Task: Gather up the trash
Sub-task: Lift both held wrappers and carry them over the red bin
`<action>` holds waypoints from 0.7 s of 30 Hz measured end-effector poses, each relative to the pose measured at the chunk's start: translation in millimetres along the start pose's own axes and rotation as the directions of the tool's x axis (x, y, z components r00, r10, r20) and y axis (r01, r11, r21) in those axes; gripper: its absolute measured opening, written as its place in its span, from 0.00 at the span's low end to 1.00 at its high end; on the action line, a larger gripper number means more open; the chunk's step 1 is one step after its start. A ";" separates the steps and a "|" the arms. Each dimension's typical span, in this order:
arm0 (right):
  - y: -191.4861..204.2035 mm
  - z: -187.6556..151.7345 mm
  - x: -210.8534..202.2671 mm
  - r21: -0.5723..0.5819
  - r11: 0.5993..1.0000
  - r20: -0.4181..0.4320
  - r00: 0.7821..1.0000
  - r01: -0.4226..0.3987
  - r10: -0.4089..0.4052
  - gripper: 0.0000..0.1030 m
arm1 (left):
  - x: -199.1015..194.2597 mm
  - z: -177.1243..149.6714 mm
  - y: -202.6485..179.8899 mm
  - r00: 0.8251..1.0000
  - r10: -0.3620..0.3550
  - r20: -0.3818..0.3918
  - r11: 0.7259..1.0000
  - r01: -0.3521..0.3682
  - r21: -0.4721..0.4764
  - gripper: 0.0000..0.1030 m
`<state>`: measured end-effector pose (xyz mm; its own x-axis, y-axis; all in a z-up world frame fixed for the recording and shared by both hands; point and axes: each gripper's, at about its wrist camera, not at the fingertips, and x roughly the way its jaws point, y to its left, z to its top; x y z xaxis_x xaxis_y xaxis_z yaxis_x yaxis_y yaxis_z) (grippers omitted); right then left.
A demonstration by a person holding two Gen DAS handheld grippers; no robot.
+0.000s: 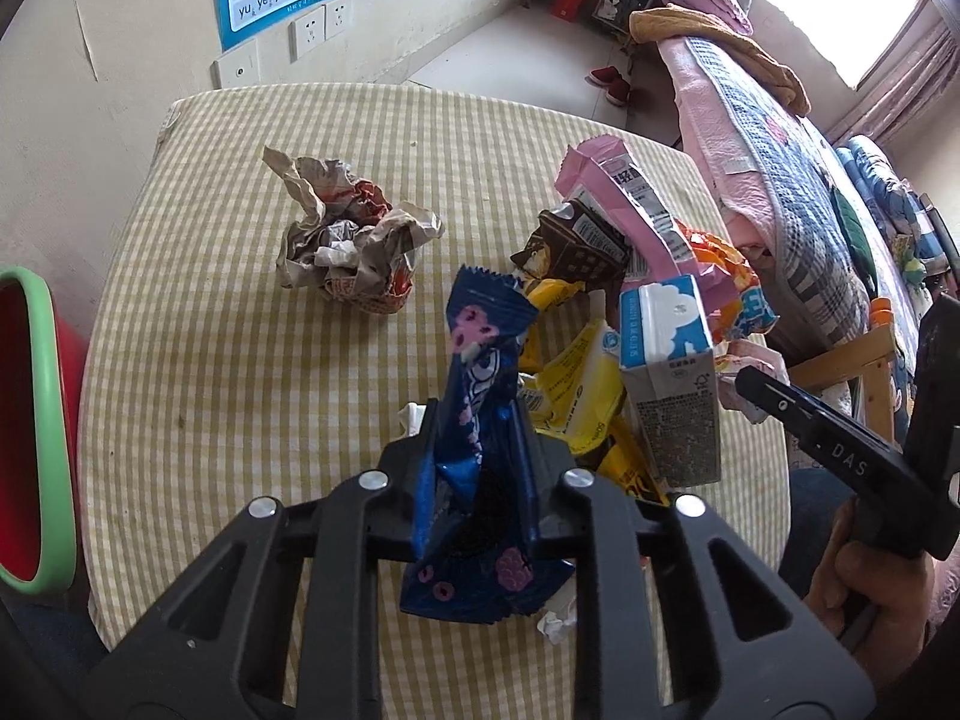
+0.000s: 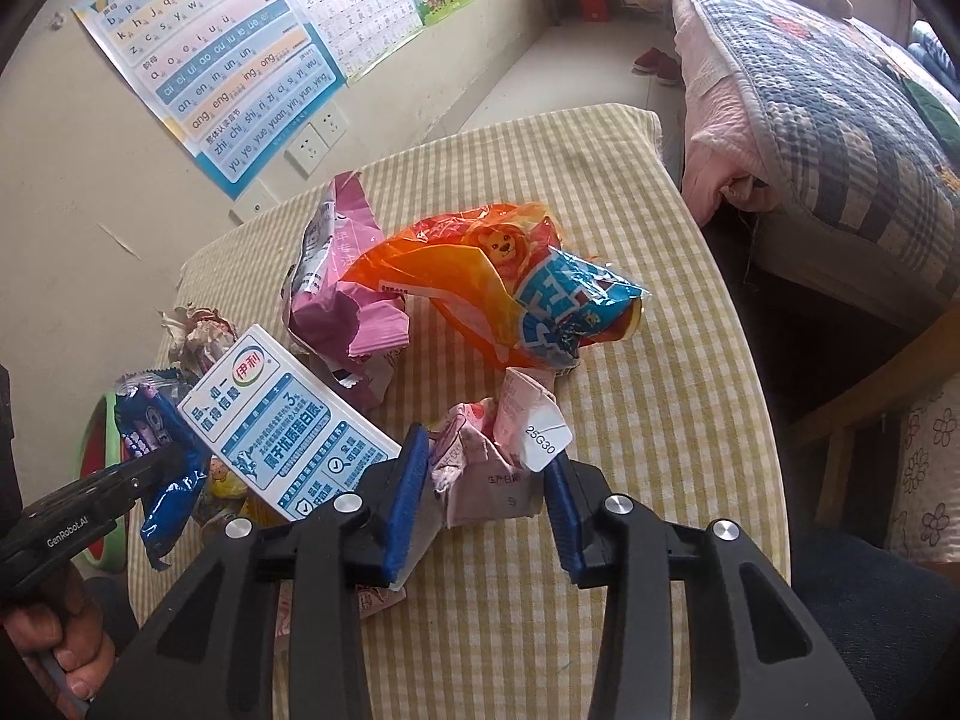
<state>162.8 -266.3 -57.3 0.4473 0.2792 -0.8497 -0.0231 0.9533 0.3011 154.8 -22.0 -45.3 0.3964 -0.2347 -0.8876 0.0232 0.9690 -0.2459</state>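
My left gripper (image 1: 477, 426) is shut on a dark blue snack wrapper (image 1: 480, 372) and holds it above the checked tablecloth (image 1: 240, 360); the wrapper also shows in the right wrist view (image 2: 162, 456). My right gripper (image 2: 489, 468) is open, its blue pads either side of a crumpled pink carton (image 2: 492, 462) lying on the cloth. A blue-white milk carton (image 1: 669, 378) stands in the pile; it leans by the right gripper (image 2: 282, 420). A crumpled paper wrapper (image 1: 354, 240) lies apart at the left.
A bin with a green rim (image 1: 45, 420) stands left of the table. An orange-blue bag (image 2: 504, 294), a pink bag (image 2: 342, 282), yellow wrappers (image 1: 576, 384) and a brown packet (image 1: 576, 246) lie in the pile. A bed with quilts (image 2: 828, 138) is on the right.
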 end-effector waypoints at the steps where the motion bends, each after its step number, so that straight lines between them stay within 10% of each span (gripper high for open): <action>1: -0.5 -0.1 -3.5 0.000 1.000 0.006 1.000 0.000 0.000 0.36 | -3.3 -0.7 0.0 1.000 0.001 0.006 1.000 -0.001 0.001 0.20; 21: 52.7 -11.8 -66.7 -0.112 0.993 0.116 0.993 -0.023 0.036 0.36 | -76.2 -23.0 20.9 0.992 -0.009 0.125 0.998 0.017 -0.059 0.20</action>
<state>121.2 -233.4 10.1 0.5471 0.2984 -0.7821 -0.1337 0.9535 0.2703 104.0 14.3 8.2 0.5080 -0.2321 -0.8295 -0.0246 0.9587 -0.2833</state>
